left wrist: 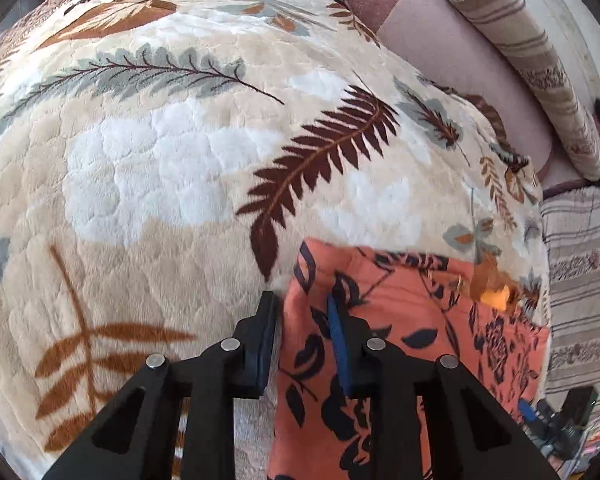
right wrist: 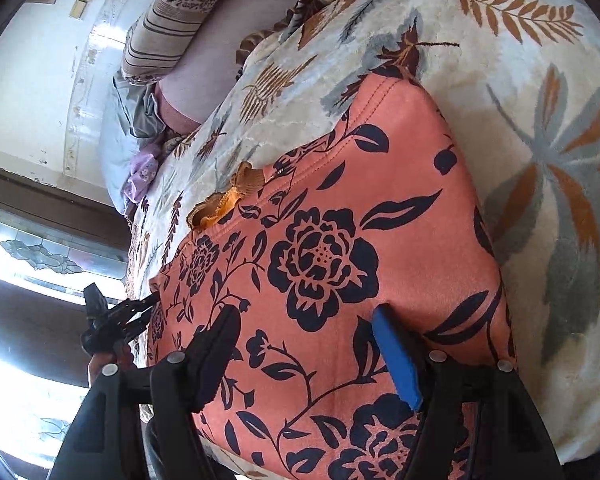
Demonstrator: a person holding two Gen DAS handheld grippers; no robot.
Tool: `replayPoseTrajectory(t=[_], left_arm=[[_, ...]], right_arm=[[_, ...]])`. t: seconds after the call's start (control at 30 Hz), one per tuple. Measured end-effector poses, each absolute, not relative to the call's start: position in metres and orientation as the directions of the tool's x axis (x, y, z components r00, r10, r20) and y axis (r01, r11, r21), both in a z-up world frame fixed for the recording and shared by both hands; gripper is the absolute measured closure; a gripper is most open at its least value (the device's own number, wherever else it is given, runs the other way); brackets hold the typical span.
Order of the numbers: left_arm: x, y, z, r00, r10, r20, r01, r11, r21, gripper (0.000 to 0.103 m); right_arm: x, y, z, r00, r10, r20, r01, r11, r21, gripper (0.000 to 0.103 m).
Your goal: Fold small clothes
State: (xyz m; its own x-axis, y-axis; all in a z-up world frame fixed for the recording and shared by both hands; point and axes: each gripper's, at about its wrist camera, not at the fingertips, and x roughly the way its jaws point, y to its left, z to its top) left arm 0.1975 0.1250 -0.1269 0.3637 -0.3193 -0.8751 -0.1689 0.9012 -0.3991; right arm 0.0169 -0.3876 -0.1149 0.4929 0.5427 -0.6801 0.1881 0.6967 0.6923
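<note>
An orange garment with a dark flower print (left wrist: 400,320) (right wrist: 340,248) lies folded flat on a leaf-patterned plush blanket (left wrist: 180,160) (right wrist: 540,120). An orange lace trim (right wrist: 236,196) (left wrist: 492,288) sticks out at its far edge. My left gripper (left wrist: 302,320) is open over the garment's left edge, one finger on the blanket and one on the cloth. It also shows from afar in the right wrist view (right wrist: 148,312). My right gripper (right wrist: 304,320) is open, fingers spread over the garment and holding nothing.
A striped bolster pillow (left wrist: 532,60) (right wrist: 168,20) and a pink sheet (left wrist: 460,60) lie beyond the blanket. A striped cloth (left wrist: 580,280) lies at the right. Purple and grey clothes (right wrist: 140,172) sit near the wall. Cables and devices (left wrist: 560,420) lie beside the bed.
</note>
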Motion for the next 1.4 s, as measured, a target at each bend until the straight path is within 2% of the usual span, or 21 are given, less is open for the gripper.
replayPoseTrajectory(t=[0.2, 0.27, 0.4, 0.43, 0.53, 0.63, 0.77, 0.87, 0.97, 1.03, 1.1, 1.17, 1.4], left_arm=[[0.199, 0.136, -0.121, 0.394, -0.306, -0.867, -0.191, 0.895, -0.403, 0.075], [0.185, 0.134, -0.11, 0.413, -0.287, -0.864, -0.172, 0.907, -0.384, 0.064], [0.134, 0.125, -0.076, 0.503, -0.303, -0.81, -0.084, 0.915, -0.394, 0.038], [0.119, 0.12, -0.069, 0.513, -0.307, -0.802, -0.057, 0.92, -0.389, 0.035], [0.079, 0.104, -0.061, 0.514, -0.339, -0.788, 0.004, 0.92, -0.393, 0.033], [0.048, 0.086, -0.07, 0.498, -0.362, -0.788, 0.041, 0.918, -0.395, 0.032], [0.032, 0.077, -0.104, 0.437, -0.255, -0.863, 0.023, 0.962, -0.273, 0.032], [0.025, 0.069, -0.092, 0.457, -0.217, -0.863, 0.046, 0.974, -0.221, 0.032], [0.017, 0.07, -0.071, 0.508, -0.242, -0.827, 0.063, 0.968, -0.244, 0.032], [0.013, 0.07, -0.067, 0.528, -0.257, -0.809, 0.075, 0.963, -0.257, 0.031], [0.015, 0.07, -0.08, 0.494, -0.233, -0.838, 0.064, 0.971, -0.232, 0.031], [0.017, 0.073, -0.098, 0.443, -0.191, -0.876, 0.028, 0.98, -0.199, 0.031], [0.003, 0.077, -0.078, 0.54, -0.221, -0.812, 0.053, 0.972, -0.229, 0.031]], right_arm=[[0.019, -0.388, -0.113, 0.476, 0.537, -0.696, 0.205, 0.703, 0.682, 0.031], [0.022, -0.384, -0.103, 0.468, 0.519, -0.715, 0.217, 0.717, 0.662, 0.031], [0.04, -0.37, -0.074, 0.502, 0.497, -0.708, 0.117, 0.772, 0.625, 0.031], [0.049, -0.367, -0.071, 0.504, 0.5, -0.704, 0.106, 0.773, 0.625, 0.028], [0.08, -0.37, -0.083, 0.492, 0.517, -0.7, 0.136, 0.749, 0.648, 0.025], [0.099, -0.384, -0.107, 0.47, 0.482, -0.739, 0.252, 0.729, 0.636, 0.025], [0.093, -0.394, -0.104, 0.511, 0.434, -0.742, 0.325, 0.701, 0.634, 0.025], [0.081, -0.381, -0.085, 0.519, 0.442, -0.731, 0.238, 0.747, 0.621, 0.025], [0.07, -0.374, -0.077, 0.508, 0.437, -0.743, 0.181, 0.789, 0.587, 0.025], [0.065, -0.379, -0.086, 0.493, 0.424, -0.76, 0.201, 0.794, 0.574, 0.025], [0.065, -0.392, -0.104, 0.472, 0.428, -0.771, 0.258, 0.769, 0.585, 0.025], [0.062, -0.401, -0.108, 0.493, 0.458, -0.74, 0.274, 0.725, 0.632, 0.025], [0.066, -0.387, -0.074, 0.527, 0.442, -0.726, 0.178, 0.777, 0.603, 0.025]])
